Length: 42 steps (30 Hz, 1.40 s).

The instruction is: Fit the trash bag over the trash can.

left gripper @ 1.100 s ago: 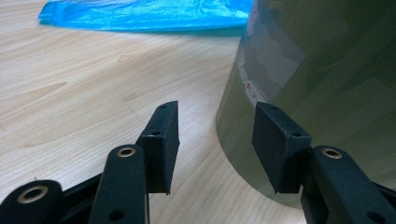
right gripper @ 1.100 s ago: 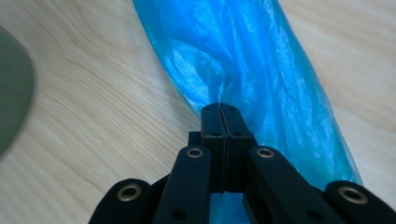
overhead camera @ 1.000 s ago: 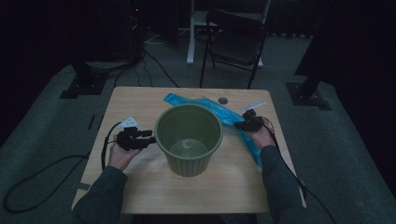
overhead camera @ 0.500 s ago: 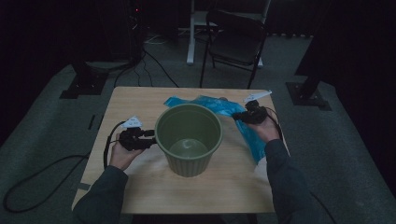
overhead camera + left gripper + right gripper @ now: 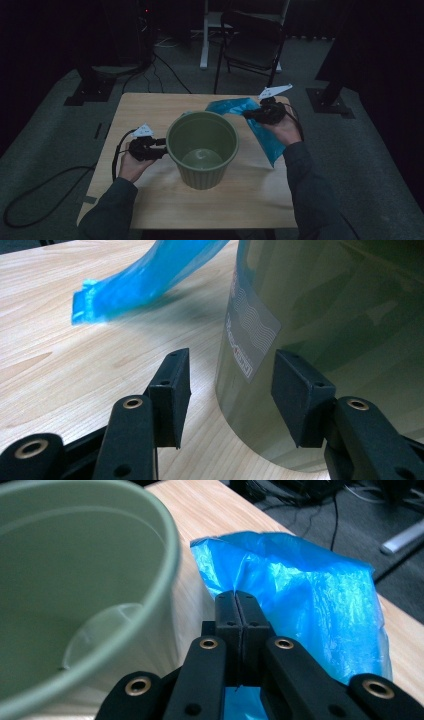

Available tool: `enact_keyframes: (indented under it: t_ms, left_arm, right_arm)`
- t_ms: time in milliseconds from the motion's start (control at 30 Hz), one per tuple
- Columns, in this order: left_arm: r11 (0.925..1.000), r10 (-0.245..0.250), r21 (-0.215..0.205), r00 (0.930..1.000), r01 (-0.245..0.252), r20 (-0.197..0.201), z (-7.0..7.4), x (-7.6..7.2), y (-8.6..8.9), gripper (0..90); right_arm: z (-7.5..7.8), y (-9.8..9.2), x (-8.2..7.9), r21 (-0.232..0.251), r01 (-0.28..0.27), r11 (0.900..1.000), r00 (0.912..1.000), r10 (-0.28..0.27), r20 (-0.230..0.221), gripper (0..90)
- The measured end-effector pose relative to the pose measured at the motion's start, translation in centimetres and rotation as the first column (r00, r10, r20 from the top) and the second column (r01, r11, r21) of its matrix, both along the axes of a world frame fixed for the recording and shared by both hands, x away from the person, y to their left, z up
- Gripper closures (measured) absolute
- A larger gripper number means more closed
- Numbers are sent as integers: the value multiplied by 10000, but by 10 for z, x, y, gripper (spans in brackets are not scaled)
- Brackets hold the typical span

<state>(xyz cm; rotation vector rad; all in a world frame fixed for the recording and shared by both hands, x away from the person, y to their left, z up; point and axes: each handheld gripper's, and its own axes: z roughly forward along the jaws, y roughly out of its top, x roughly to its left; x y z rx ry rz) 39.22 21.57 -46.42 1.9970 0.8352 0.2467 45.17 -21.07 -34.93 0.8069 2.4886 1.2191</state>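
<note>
One green bucket (image 5: 202,149) stands beside open left gripper (image 5: 227,390) fingers; right gripper (image 5: 239,600) fingers pinch one blue bag (image 5: 310,595).

Bucket mid-table, gripper each side, bag on the right.

Bucket (image 5: 201,148) stands upright at the middle of the table (image 5: 150,200). Left gripper (image 5: 159,149) sits level at the bucket's left wall, one jaw against the wall, the other off it over bare tabletop. Plastic bag (image 5: 260,131) lies right of and behind the bucket, its top edge lifted off the table in the right gripper (image 5: 246,114). Folding chair (image 5: 255,42) stands on the floor behind the table.
</note>
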Motion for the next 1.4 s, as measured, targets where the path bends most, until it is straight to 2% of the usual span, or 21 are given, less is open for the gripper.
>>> enact_keyframes:
  t_ms: [67, 367, 400, 567, 633, 667, 833, 1100, 1267, 1400]
  left_arm:
    - [10000, -30, 30, 10000, 30, 13, 0, 0, -1, 502]
    - [10000, -2, -21, 10000, 2, 58, 0, 0, -1, 501]
    - [10000, -2, -21, 10000, 2, 58, 0, 0, -1, 500]
    - [10000, 17, -80, 9999, -16, 132, 1, -1, 0, 499]
    - [9999, 46, -104, 9999, -45, 147, 1, -1, 1, 499]
    - [9999, 49, -112, 9999, -47, 162, 2, -1, 2, 499]
    - [9999, 88, -120, 9997, -85, 219, 2, -2, 4, 499]
    - [9996, 240, -150, 9990, -235, 377, 4, -3, 7, 499]
    - [9972, 649, -412, 9963, -627, 564, 8, -5, 18, 500]
    - [9942, 919, -614, 9937, -880, 635, 11, -5, 24, 499]
  right_arm:
    - [4, 3, -1, 60, -102, 9999, 9999, 102, 74, 900]
    - [33, 44, -4, 501, -1056, 9931, 9941, 1041, 310, 900]
    - [33, 44, -4, 501, -1056, 9931, 9941, 1041, 310, 900]
    - [46, 78, -5, 598, -1669, 9842, 9855, 1645, 428, 900]
    - [48, 82, -5, 622, -1749, 9826, 9841, 1725, 429, 900]
    - [51, 94, -5, 711, -1990, 9774, 9795, 1962, 448, 900]
    - [57, 123, -8, 939, -2469, 9645, 9688, 2436, 452, 900]
    - [65, 161, -12, 1244, -2988, 9462, 9543, 2957, 437, 900]
    - [72, 172, -17, 1575, -3347, 9291, 9423, 3312, 488, 900]
    - [78, 171, -19, 1801, -3324, 9258, 9431, 3269, 606, 900]
